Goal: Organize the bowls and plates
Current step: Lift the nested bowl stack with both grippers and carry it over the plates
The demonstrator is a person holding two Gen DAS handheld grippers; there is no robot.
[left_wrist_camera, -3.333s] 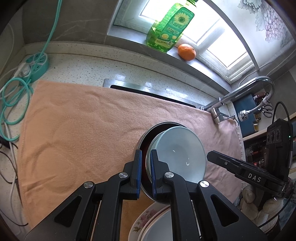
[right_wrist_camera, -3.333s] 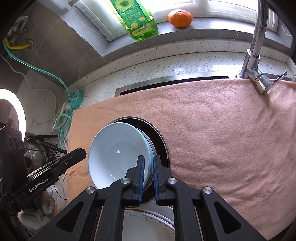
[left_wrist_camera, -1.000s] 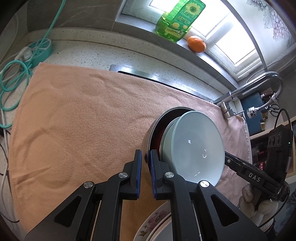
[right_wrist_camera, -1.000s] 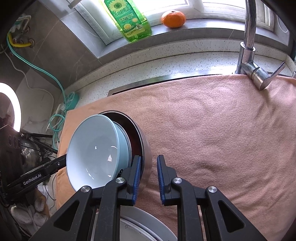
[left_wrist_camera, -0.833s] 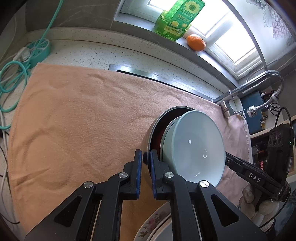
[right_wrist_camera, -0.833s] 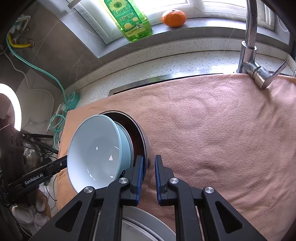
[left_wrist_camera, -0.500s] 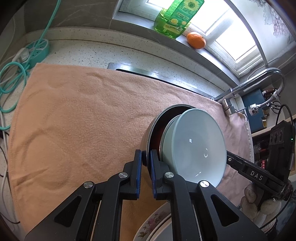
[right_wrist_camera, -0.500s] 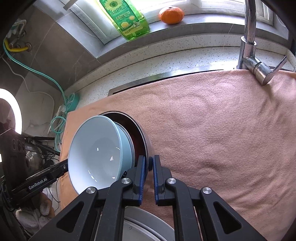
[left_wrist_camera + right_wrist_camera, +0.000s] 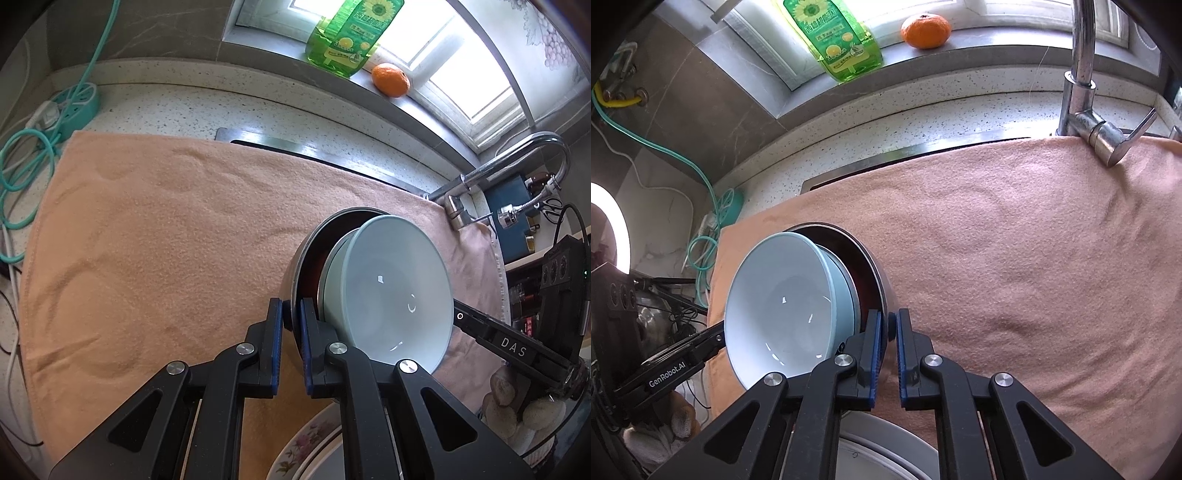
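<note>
A steel bowl (image 9: 314,243) with a dark red inside holds a pale blue bowl (image 9: 391,295) nested in it, and a second pale rim shows under the blue one. My left gripper (image 9: 291,314) is shut on the steel bowl's rim on its left side. On the opposite side, my right gripper (image 9: 891,325) is shut on the same steel bowl (image 9: 875,266) at its rim, next to the blue bowl (image 9: 783,306). Under the grippers lie a floral plate (image 9: 306,443) and a white plate (image 9: 886,443).
A peach towel (image 9: 147,240) covers the counter and sink. A faucet (image 9: 1082,92) stands at the back right. A green soap bottle (image 9: 834,37) and an orange (image 9: 925,26) sit on the sill. A teal power strip (image 9: 74,107) with cable lies far left.
The right gripper's jaws stood apart beside the steel bowl's rim a second ago and have closed onto it. The left gripper has kept its grip and place.
</note>
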